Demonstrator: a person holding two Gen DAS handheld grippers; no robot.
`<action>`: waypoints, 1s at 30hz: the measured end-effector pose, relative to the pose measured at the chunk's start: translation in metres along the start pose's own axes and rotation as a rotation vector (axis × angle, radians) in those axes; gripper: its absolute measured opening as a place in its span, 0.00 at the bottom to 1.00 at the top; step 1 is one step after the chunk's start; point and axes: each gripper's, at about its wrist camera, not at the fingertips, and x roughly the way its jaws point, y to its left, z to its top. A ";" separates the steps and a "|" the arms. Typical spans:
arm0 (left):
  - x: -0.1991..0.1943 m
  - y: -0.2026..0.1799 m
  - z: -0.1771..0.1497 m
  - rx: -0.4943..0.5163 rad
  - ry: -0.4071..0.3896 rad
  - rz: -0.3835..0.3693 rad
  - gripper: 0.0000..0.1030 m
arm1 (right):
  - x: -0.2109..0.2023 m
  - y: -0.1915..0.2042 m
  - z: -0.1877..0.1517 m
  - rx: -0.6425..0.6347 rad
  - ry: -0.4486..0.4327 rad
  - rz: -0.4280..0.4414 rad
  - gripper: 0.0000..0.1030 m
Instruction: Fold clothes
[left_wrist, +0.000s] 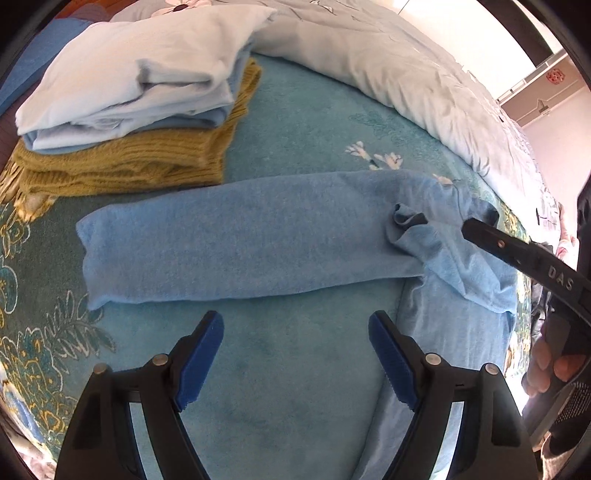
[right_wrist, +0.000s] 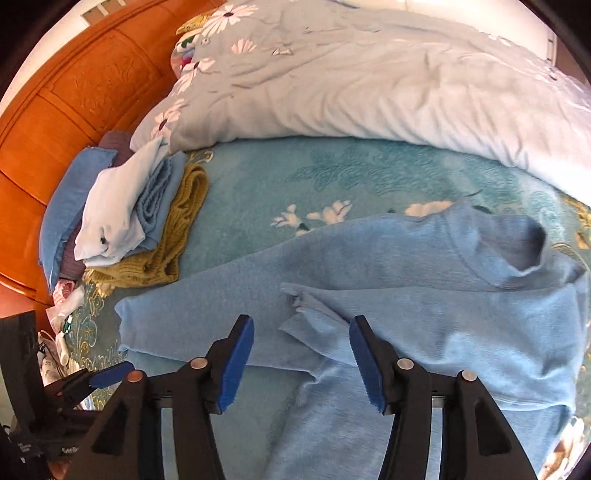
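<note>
Left wrist view: the left gripper (left_wrist: 295, 332) sits at the bottom centre, jaws wide apart and holding nothing, over bare blanket (left_wrist: 295, 387). The blue sweater (left_wrist: 240, 240) lies across the middle, folded into a long band running left to right, with one sleeve (left_wrist: 443, 369) trailing down the lower right. The right gripper (left_wrist: 466, 225) enters from the right edge, its tip on the bunched cloth near the collar; whether it is pinching anything cannot be told here. A stack (left_wrist: 129, 110) of folded clothes fills the upper left.

Right wrist view: the right gripper (right_wrist: 301, 354) is at the bottom centre, jaws well apart and empty, hanging over the sleeve cuff (right_wrist: 299, 295) on the sweater's body. The collar (right_wrist: 517, 247) is at the right.

Risks, as I judge them: the loose sleeve may drag and undo the band when lifted; a shallow pinch on soft knit could slip; the plush blanket may grip the cloth and skew the fold.

The surface is a teal flowered blanket on a bed. A pale quilt (right_wrist: 369, 81) is heaped along the top, with an orange wooden headboard (right_wrist: 74, 92) at the upper left.
</note>
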 end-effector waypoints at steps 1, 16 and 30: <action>0.003 -0.006 0.006 -0.005 -0.004 -0.021 0.80 | -0.008 -0.010 -0.002 0.018 -0.012 -0.020 0.58; 0.073 -0.094 0.059 -0.250 0.092 -0.247 0.66 | -0.053 -0.118 -0.062 0.244 -0.022 -0.147 0.60; 0.097 -0.075 0.040 -0.513 0.138 -0.260 0.05 | -0.061 -0.146 -0.078 0.285 -0.026 -0.138 0.60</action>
